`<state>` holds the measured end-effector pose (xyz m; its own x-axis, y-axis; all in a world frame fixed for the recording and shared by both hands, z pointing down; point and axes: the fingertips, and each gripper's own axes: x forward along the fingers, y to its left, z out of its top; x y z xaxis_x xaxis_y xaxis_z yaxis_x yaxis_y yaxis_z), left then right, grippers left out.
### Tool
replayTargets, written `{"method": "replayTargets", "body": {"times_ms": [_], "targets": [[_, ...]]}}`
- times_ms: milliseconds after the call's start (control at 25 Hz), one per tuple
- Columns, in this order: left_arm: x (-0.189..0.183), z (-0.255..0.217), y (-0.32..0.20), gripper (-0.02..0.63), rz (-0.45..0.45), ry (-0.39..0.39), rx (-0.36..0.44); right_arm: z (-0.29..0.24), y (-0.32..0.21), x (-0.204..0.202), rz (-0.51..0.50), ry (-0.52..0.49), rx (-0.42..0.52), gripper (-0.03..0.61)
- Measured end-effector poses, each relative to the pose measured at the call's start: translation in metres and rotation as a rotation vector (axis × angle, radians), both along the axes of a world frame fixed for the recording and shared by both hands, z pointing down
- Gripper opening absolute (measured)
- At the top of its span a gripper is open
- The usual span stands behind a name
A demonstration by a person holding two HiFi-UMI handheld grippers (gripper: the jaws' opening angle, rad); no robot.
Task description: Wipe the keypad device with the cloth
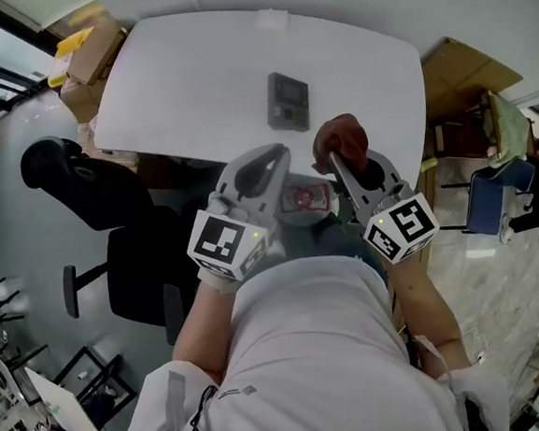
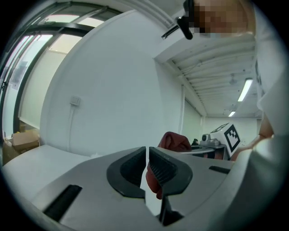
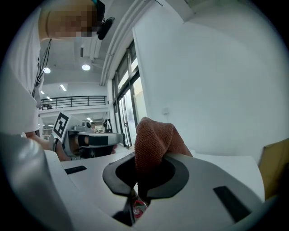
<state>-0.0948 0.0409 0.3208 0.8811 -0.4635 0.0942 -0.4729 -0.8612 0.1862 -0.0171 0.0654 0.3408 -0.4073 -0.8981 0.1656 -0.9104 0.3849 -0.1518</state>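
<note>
Right gripper (image 1: 338, 160) clamping red cloth (image 1: 340, 138), left gripper (image 1: 277, 155) closed, empty, keypad device (image 1: 288, 101) long axis pointing away.

Left gripper (image 1: 276, 153): grey shell, dark ribbed pads (image 2: 162, 168) noted.
Right gripper (image 1: 338, 160): same grey shell.
Marker cubes (image 1: 223, 245): black-on-white squares, mounted behind each claw.
Shirt (image 1: 309, 347): white.

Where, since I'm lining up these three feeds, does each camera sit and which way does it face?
Head view: on person's head, steeply down onto table, keypad device, left gripper, right gripper; shirt shows.
Left gripper view: on left gripper, along shut jaws toward a wall; shirt at right.
Right gripper view: on right gripper, along jaws clamping the cloth; shirt at left.
Shared: both gripper views show cloth and opposite gripper.
</note>
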Motion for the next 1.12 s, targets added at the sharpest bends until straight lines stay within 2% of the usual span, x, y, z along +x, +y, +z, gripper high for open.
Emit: {"method": "replayTargets", "body": {"times_ms": [280, 560, 720, 840, 1120], "targets": [[-0.023, 0.001, 0.043, 0.029, 0.076, 0.010, -0.012, -0.007, 0.051, -0.024, 0.093, 0.012, 0.010, 0.040], [-0.022, -0.007, 0.070, 0.029, 0.056, 0.028, -0.005, -0.024, 0.084, -0.029, 0.046, 0.106, 0.048, 0.040], [-0.016, -0.017, 0.084, 0.029, 0.032, 0.042, -0.004, -0.037, 0.101, -0.014, 0.056, 0.076, 0.053, 0.040], [-0.011, -0.024, 0.095, 0.029, 0.015, 0.056, -0.003, -0.042, 0.115, -0.004, 0.046, 0.093, 0.067, 0.040], [-0.008, -0.030, 0.124, 0.029, 0.002, 0.035, 0.029, -0.045, 0.135, -0.004, 0.019, 0.096, 0.086, 0.040]]}}
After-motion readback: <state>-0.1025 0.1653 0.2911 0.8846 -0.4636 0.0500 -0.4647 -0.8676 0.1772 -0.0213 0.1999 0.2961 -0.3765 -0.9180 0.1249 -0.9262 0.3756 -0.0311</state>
